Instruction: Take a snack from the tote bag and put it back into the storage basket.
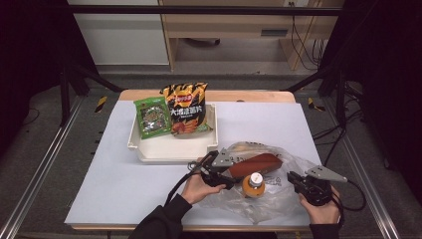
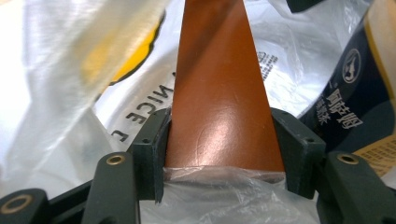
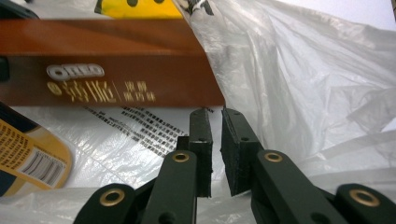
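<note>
Worktop (image 1: 124, 174) under white sheet, carrying cream tray (image 1: 169, 149) with two snack bags (image 1: 186, 107) at rear and crumpled clear plastic bag (image 1: 278, 199) at front right, bottle (image 1: 254, 185) upright on it. Long brown box (image 2: 219, 93) lying on the plastic bag, near end clamped between jaws of left gripper (image 2: 219, 154). Right gripper (image 3: 217, 144) at bag's right edge, jaws almost closed with a narrow gap; whether film is pinched cannot be told.
</note>
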Action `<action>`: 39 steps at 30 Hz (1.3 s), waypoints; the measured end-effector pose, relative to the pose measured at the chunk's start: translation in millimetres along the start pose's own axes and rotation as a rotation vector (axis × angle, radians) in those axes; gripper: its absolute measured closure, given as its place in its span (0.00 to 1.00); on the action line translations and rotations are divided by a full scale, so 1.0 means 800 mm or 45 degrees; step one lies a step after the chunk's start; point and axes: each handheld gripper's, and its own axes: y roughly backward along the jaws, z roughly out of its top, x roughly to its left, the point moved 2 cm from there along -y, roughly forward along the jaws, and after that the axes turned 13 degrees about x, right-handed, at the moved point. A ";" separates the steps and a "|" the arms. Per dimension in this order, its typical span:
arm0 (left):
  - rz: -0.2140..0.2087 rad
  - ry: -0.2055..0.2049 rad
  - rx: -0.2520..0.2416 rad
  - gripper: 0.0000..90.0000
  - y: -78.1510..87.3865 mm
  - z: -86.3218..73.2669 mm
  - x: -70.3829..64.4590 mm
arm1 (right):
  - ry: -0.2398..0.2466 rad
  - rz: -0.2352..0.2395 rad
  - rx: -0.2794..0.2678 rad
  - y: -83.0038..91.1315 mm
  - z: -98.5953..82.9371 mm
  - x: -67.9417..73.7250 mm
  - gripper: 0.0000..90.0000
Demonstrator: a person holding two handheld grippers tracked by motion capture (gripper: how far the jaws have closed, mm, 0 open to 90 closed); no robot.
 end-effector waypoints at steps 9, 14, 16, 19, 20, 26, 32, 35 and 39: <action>-0.064 0.057 -0.097 0.48 0.015 0.002 0.008 | 0.001 0.004 0.015 -0.003 -0.002 -0.001 0.92; -0.069 0.047 -0.049 0.48 0.002 -0.001 0.006 | 0.027 0.027 -0.005 -0.001 0.002 0.006 0.91; -0.064 0.038 -0.039 0.48 -0.003 -0.003 0.005 | 0.040 0.031 -0.013 -0.001 0.003 0.009 0.92; -0.042 0.018 -0.018 0.48 -0.010 -0.005 0.002 | 0.045 0.035 -0.010 -0.003 0.003 0.010 0.92; -0.031 0.005 -0.007 0.48 -0.012 -0.006 0.002 | 0.048 0.029 -0.009 -0.004 0.003 0.009 0.92; 0.007 -0.049 -0.013 0.46 -0.016 -0.002 -0.005 | 0.028 0.039 -0.022 -0.001 0.002 0.006 0.89; 0.021 -0.056 0.004 0.37 -0.016 0.020 -0.004 | 0.030 0.040 -0.027 0.000 0.003 0.007 0.88; 0.000 -0.065 0.048 0.36 -0.026 0.026 -0.003 | 0.031 0.043 -0.027 0.001 0.003 0.006 0.88; -0.013 -0.055 0.127 0.36 -0.042 0.024 0.001 | 0.031 0.045 -0.049 0.001 0.004 0.005 0.89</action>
